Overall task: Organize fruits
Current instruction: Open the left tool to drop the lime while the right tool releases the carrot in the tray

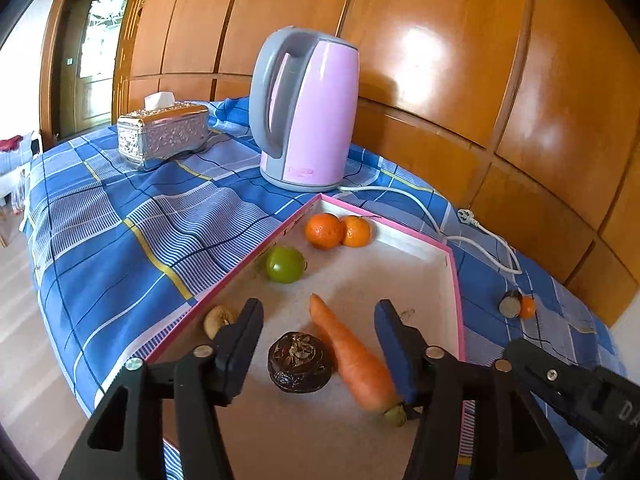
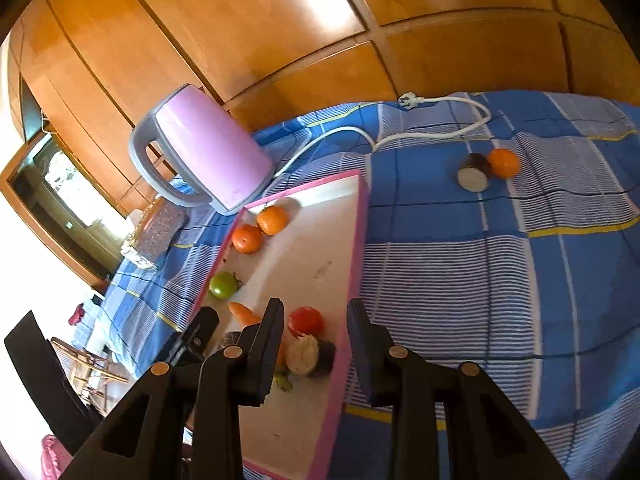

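Black left gripper (image 1: 318,320) gapes around carrot (image 1: 352,360); right gripper (image 2: 316,336) empty, parted.

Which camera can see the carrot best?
The left wrist view. There the whole carrot lies in the pink tray, tip to stem end, between the open left gripper fingers. In the right wrist view only its tip peeks out behind a gripper finger.

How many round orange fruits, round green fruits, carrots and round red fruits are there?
Round orange fruits: 3
Round green fruit: 1
Carrot: 1
Round red fruit: 1
Total: 6
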